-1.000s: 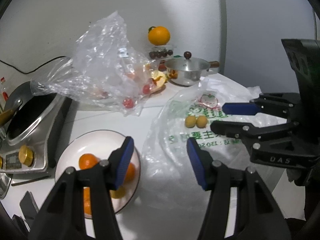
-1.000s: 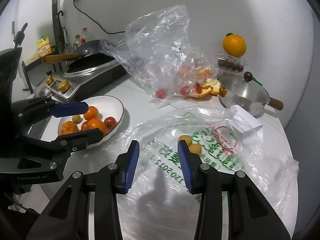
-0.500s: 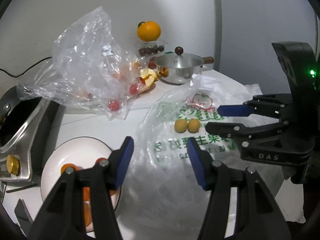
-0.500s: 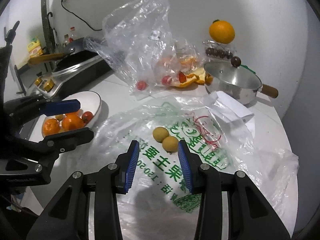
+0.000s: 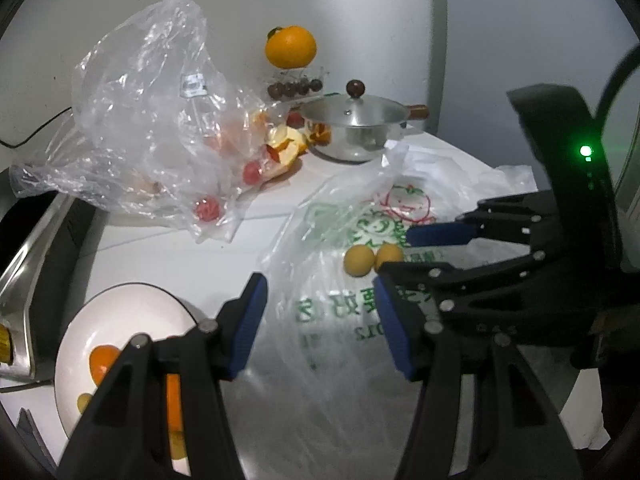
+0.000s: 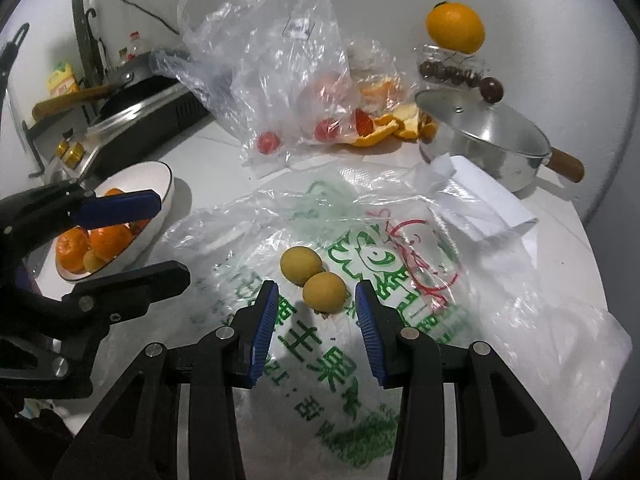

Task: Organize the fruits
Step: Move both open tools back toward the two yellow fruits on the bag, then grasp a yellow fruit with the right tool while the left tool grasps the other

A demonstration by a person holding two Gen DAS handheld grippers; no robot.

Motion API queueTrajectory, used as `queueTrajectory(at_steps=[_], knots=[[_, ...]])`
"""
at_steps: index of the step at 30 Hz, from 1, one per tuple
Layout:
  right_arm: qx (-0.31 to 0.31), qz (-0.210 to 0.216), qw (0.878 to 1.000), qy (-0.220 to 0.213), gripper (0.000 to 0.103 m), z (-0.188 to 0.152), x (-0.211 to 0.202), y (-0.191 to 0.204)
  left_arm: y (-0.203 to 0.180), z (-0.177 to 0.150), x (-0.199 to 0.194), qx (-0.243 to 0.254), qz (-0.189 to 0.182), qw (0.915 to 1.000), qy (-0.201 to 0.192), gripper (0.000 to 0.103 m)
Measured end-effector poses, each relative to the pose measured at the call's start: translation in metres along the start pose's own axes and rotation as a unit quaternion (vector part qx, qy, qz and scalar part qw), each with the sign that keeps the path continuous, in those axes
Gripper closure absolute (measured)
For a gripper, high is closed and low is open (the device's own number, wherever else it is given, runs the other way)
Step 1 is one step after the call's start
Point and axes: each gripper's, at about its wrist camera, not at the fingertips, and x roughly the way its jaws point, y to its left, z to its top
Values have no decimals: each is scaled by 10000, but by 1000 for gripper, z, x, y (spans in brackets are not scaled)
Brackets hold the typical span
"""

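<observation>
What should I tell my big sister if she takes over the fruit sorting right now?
Left hand-held gripper: open, empty, above the printed bag.
Right hand-held gripper: open, empty, lined up just short of the nearer yellow fruit.
Second yellow fruit touches it, both on the bag.
Done: oranges and a small yellow fruit are in the white bowl.
Left: both yellow fruits; red fruits in the clear bag.
</observation>
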Motion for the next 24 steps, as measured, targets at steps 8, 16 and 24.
queueTrajectory(at_steps=[8, 16, 24], knots=[[-25, 120, 9998, 177, 61, 5, 16, -5, 3, 0, 12, -42, -52, 9999, 79, 46], [-100, 42, 9992, 372, 75, 4, 27, -3, -1, 3, 16, 25, -69, 9999, 116, 46], [-15, 28, 9999, 143, 75, 1, 11, -12, -21, 10, 21, 254, -89, 9996, 100, 46]])
